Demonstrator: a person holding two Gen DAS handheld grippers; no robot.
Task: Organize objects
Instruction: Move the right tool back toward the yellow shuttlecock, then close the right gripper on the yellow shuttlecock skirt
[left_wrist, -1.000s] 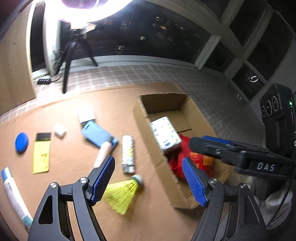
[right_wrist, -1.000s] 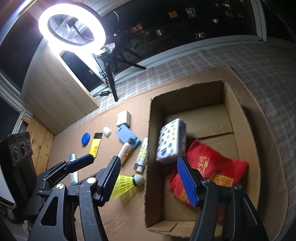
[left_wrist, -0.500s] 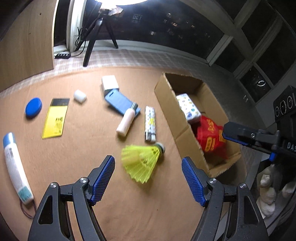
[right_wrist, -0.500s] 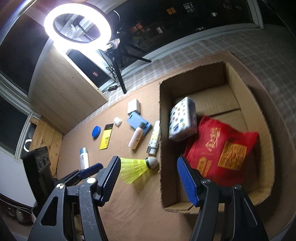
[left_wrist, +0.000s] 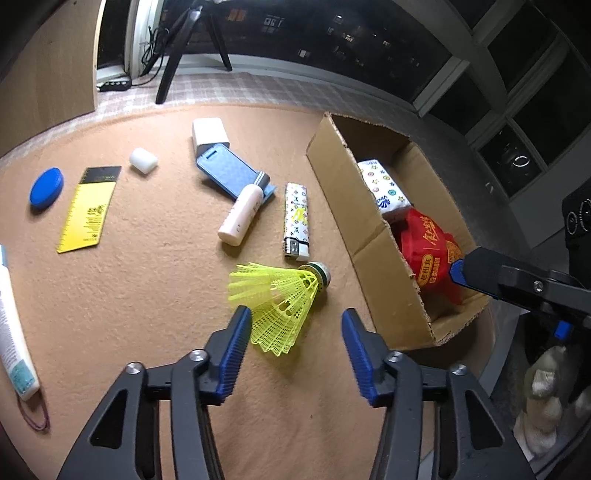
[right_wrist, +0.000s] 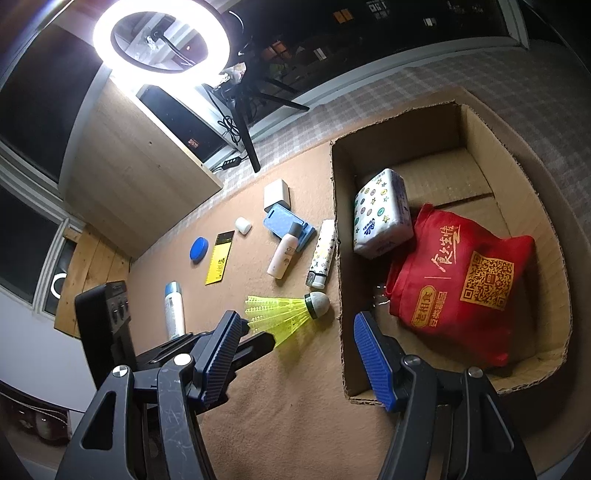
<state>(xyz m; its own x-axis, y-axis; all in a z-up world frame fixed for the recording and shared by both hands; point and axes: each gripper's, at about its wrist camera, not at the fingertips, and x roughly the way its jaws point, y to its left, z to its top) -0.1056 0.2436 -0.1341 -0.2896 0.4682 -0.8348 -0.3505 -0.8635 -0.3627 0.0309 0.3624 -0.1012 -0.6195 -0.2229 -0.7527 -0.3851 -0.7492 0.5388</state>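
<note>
A yellow shuttlecock (left_wrist: 280, 295) lies on the tan felt mat, cork end toward the cardboard box (left_wrist: 354, 206). My left gripper (left_wrist: 295, 321) hangs low over its skirt with the jaws closing. The skirt's near edge sits between the blue pads, beside the left pad, and the right pad is clear of it. My right gripper (right_wrist: 297, 323) stands open above the box's left wall (right_wrist: 338, 258), holding nothing, with the shuttlecock (right_wrist: 284, 310) beyond its tips. Inside the box lie a red bag (right_wrist: 461, 273) and a patterned tissue pack (right_wrist: 382, 214).
On the mat lie a patterned lighter (left_wrist: 296, 221), a pink bottle (left_wrist: 240, 216), a blue case (left_wrist: 229, 173), a white box (left_wrist: 208, 131), a yellow card (left_wrist: 88, 210), a blue disc (left_wrist: 46, 184) and a tube (left_wrist: 13, 325). A ring light (right_wrist: 162, 37) stands behind.
My left gripper has come down toward the shuttlecock and its jaws have narrowed around the skirt. The right gripper has drifted a little beside the box, its opening unchanged.
</note>
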